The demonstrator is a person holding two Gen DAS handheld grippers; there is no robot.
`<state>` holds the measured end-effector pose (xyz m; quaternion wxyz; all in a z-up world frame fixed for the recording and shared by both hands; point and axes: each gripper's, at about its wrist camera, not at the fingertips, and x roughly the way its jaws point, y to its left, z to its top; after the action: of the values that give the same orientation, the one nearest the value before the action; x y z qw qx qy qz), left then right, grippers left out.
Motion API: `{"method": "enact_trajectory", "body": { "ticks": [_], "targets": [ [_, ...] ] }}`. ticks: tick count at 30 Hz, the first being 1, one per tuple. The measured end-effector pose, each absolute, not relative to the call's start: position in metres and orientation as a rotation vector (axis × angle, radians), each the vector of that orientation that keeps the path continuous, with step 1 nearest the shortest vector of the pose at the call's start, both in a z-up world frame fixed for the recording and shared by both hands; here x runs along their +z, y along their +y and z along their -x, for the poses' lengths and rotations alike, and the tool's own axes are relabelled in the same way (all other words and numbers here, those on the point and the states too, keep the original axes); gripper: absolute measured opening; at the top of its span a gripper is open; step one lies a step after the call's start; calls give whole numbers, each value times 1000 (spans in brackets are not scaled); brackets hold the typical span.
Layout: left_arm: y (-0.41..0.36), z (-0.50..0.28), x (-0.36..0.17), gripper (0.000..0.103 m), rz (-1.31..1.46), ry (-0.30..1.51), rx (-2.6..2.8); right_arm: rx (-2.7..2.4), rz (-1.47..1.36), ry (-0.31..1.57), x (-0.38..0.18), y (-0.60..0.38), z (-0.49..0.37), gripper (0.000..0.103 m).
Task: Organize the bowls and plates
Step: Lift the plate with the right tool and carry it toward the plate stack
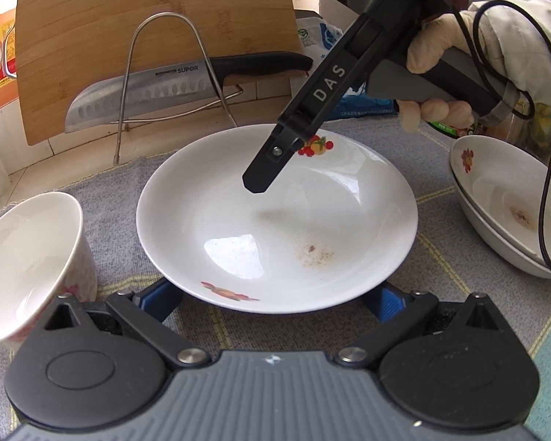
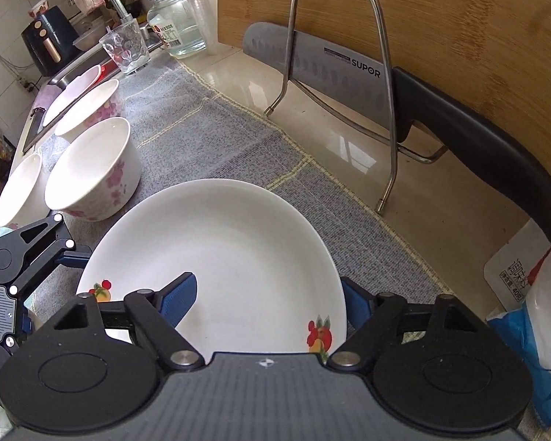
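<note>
We read "SUPOR" on the knife (image 2: 334, 70) leaning in a wire rack (image 2: 382, 84) by the wooden board (image 1: 128, 11). Our plate (image 1: 275, 217) lies on the grey mat (image 2: 216, 136). Both tools, left (image 1: 272, 303) and right (image 2: 272, 303), are spread apart around its rim. Bowls (image 2: 92, 169) stand beside it.

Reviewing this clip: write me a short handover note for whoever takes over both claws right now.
Left claw: open, fingers low on either side of the near rim of the white plate, not gripping.
Right claw: open, poised over the far rim of the same plate, one finger above the dish, the other outside the rim.
The plate lies flat on the grey mat, with a food stain.
Two stacked plates sit to the right; floral bowls to the left, unstacked.
Done: two plates stacked.
Left: add this plate to the stack, then nest the bowls.
</note>
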<state>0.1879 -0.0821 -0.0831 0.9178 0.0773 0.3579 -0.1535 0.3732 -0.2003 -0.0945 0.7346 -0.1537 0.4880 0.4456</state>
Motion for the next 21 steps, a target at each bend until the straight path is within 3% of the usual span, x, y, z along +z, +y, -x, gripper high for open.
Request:
{"method": "enact_trajectory", "body": {
  "ticks": [21],
  "targets": [
    [-82,-187,-83,102,-178,720,-343,1071,327,1138,-93,-199,-383,89]
  ]
}}
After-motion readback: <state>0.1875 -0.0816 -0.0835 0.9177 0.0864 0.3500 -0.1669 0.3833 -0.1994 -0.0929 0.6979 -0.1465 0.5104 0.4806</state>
